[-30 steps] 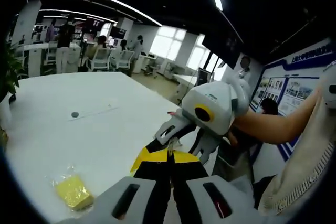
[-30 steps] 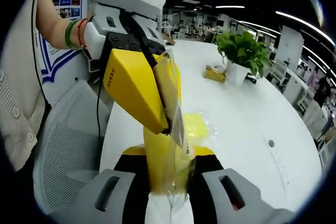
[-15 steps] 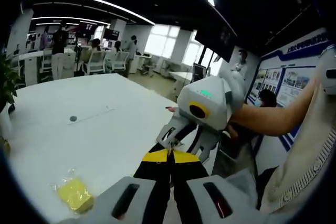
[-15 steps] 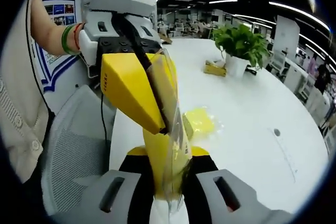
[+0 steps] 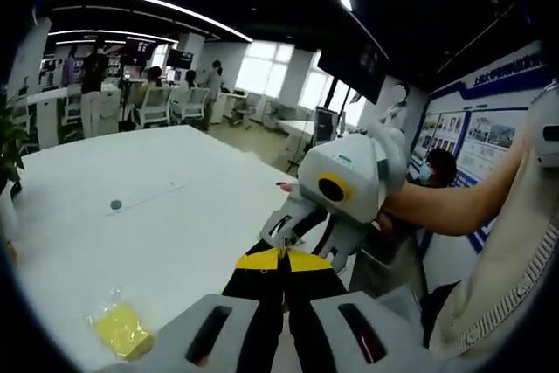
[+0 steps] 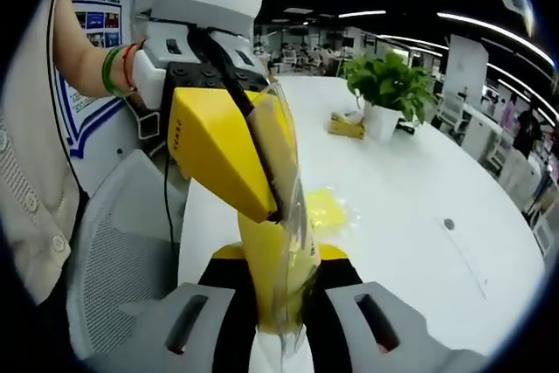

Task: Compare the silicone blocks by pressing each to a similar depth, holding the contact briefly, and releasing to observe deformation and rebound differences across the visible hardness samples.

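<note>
Left gripper [image 6: 278,211], yellow jaws clenched, is pinching the clear bag [image 6: 293,242] from above. Right gripper [image 6: 281,303] is gripping the same bag from below, with a yellow block inside; both are hovering off the desk [image 6: 410,224] edge, over a mesh chair [image 6: 113,277]. Second bagged yellow block [image 5: 122,332] is lying on the desk near that edge. Potted plant [image 6: 389,93] is standing at the far side.

No legible text; wall poster [image 5: 489,141] lettering too blurred.
</note>
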